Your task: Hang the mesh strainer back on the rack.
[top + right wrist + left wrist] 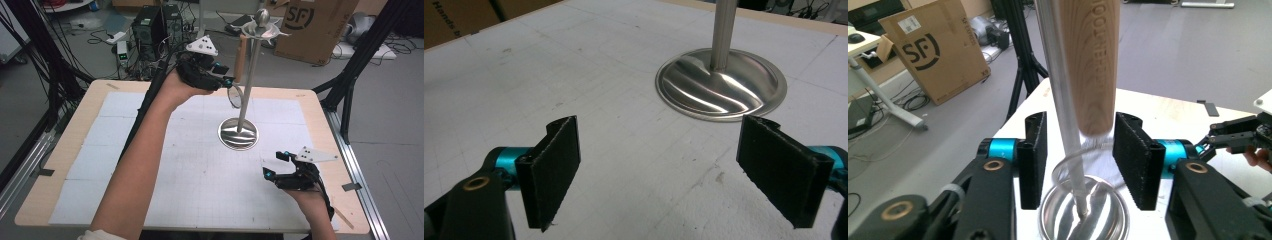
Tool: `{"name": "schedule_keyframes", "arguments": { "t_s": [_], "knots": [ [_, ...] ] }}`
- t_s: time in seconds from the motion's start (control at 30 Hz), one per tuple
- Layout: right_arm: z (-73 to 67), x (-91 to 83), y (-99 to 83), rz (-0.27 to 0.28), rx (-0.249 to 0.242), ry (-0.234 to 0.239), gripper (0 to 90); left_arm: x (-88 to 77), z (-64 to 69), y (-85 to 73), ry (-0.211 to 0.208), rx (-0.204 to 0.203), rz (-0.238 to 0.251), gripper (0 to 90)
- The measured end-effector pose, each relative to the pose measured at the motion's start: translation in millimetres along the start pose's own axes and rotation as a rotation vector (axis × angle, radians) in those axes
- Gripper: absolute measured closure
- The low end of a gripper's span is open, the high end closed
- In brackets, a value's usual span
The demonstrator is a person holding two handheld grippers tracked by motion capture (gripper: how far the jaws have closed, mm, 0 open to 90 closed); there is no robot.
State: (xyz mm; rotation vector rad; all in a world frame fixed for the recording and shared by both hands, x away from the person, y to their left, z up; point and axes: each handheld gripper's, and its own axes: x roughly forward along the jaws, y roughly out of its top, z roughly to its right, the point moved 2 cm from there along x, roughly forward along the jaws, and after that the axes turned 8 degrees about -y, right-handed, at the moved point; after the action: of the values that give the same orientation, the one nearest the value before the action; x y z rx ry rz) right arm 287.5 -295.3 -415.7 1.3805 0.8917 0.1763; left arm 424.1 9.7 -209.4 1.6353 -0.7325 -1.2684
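A steel stand (239, 133) is seen mid-table, its pole cut off in both gripper views. A wooden handle (1091, 65) hangs beside the pole, its top cropped, between the left gripper's (1080, 160) spread jaws, untouched. Nearer the person, the right gripper (659, 175) is held released.

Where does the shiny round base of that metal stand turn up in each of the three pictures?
High view: the round base sits near the middle of the table, just right of centre.
Left gripper view: the base is at the bottom centre, seen between the jaws.
Right gripper view: the base lies upper right, beyond the jaws.
Shared landmark: the thin metal pole rising from the base.
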Motion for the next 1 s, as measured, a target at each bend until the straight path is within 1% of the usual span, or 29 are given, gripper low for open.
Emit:
{"name": "schedule_keyframes", "arguments": {
  "t_s": [0.07,0.17,0.37,0.5,0.53,0.63,0.8,0.93,1.0],
  "knots": [
    [-0.1,0.3,0.0,0.002,-0.001,-0.001,16.9,-0.6,0.8,-1.4,-0.007,-0.003,-0.006,56.1],
    [-0.1,0.5,-0.1,0.002,-0.004,-0.002,16.9,-1.5,2.5,-4.7,-0.016,-0.007,-0.006,51.9],
    [-1.3,0.9,0.1,-0.002,-0.005,0.000,16.9,-7.1,5.0,-13.1,-0.021,-0.022,-0.003,47.5],
    [-2.1,1.6,0.2,-0.002,-0.009,0.001,16.9,-11.3,5.5,-22.4,-0.032,-0.042,0.007,44.5],
    [-2.2,1.7,0.1,-0.004,-0.008,0.001,16.9,-12.9,5.1,-25.1,-0.035,-0.042,0.001,43.9],
    [-2.5,2.2,0.0,-0.006,-0.010,0.000,17.0,-16.2,4.6,-32.6,-0.045,-0.058,0.004,42.4],
    [-2.9,3.2,-0.2,-0.009,-0.013,0.001,16.9,-22.9,3.6,-41.4,-0.049,-0.071,0.018,40.4],
    [-2.7,3.3,-0.4,-0.010,-0.015,-0.001,16.9,-26.4,4.1,-47.3,-0.022,-0.078,0.017,34.1],
    [-2.4,2.2,-0.2,-0.010,-0.010,0.000,16.9,-28.3,5.4,-49.8,-0.020,-0.075,0.016,33.0]
  ]
}}
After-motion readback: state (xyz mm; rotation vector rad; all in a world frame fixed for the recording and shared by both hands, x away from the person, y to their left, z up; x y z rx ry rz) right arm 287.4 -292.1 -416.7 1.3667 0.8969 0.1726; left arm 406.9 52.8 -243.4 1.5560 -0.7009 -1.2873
